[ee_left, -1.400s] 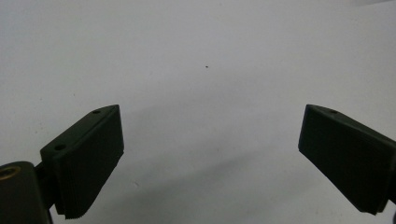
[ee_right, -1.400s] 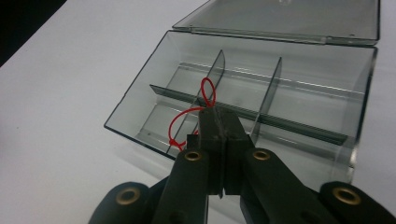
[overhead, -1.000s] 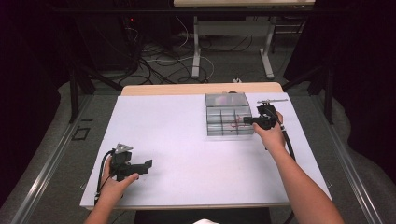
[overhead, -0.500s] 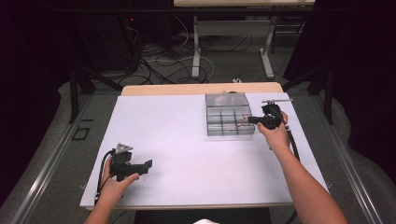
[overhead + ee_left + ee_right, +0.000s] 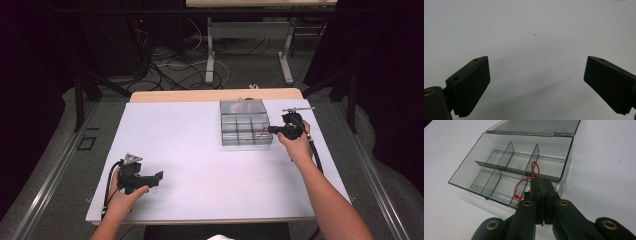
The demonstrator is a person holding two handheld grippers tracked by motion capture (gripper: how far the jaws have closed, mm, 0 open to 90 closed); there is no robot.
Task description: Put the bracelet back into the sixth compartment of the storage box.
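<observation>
So, front and centre: a red zip tie [image 5: 524,185], looped thin and bright, pinched between my right jaws, which are pressed together with no gap showing. Its loop [image 5: 535,170] pokes up above the jaw tips and a longer curl bends out to the side and down, hanging over the near corner of the clear compartment box [image 5: 469,167]. From the right gripper view the tie sits over the compartment at the box's near right end, by the last divider; whether it touches the floor of that compartment I cannot tell.

Out from there: the box is a shallow transparent tray split by one long divider and curved cross dividers into small cells, its lid [image 5: 534,126] folded back flat on the far side. In the high view the box [image 5: 246,131] sits on the right half of the white tabletop [image 5: 190,135], and my right gripper [image 5: 274,129] reaches in from the box's right edge, jaws pointing toward it, my right hand [image 5: 296,142] wrapped round the body and the cable trailing back along my forearm.

Further out, over on the left: my left gripper [image 5: 159,176] rests low near the front edge of the tabletop, well apart from the box, held in my left hand [image 5: 124,192]. Its jaws are spread wide, nothing between them but bare white surface [image 5: 534,62] in the left gripper view, with a tiny dark speck [image 5: 534,35] on it ahead.

Beyond the tabletop, cables [image 5: 170,60] lie on the dark floor around the legs of another table [image 5: 285,55].
</observation>
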